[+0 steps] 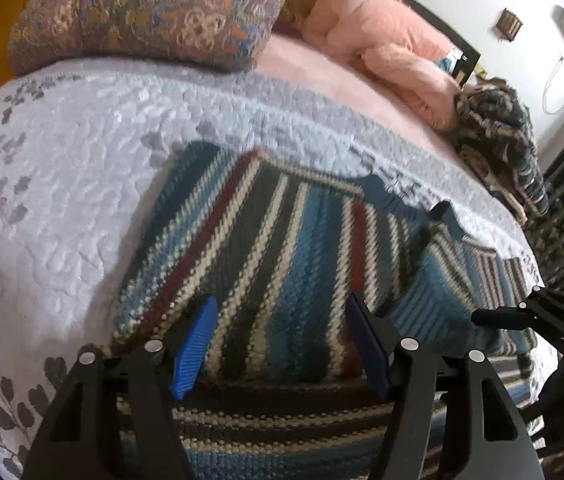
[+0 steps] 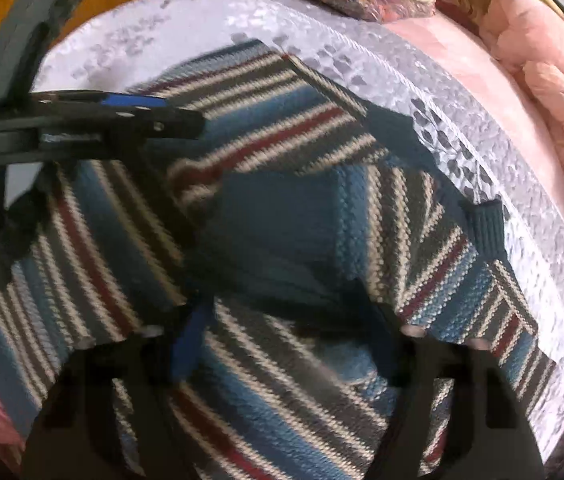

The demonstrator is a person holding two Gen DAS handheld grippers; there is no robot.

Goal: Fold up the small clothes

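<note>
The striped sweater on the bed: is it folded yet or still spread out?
Partly folded: the sweater has a sleeve lying across its body, striped layers overlapping on the quilt.

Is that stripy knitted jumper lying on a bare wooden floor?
No: the striped sweater is spread on a pale quilted bedspread covering a bed, with a patterned pillow behind it.

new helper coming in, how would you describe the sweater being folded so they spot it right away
Start at the bed's white quilt. The sweater lies flat on it, nearest the grippers. It is the only knit with blue, grey, cream and dark red stripes; the pink blanket and patterned pillow sit farther back.
</note>
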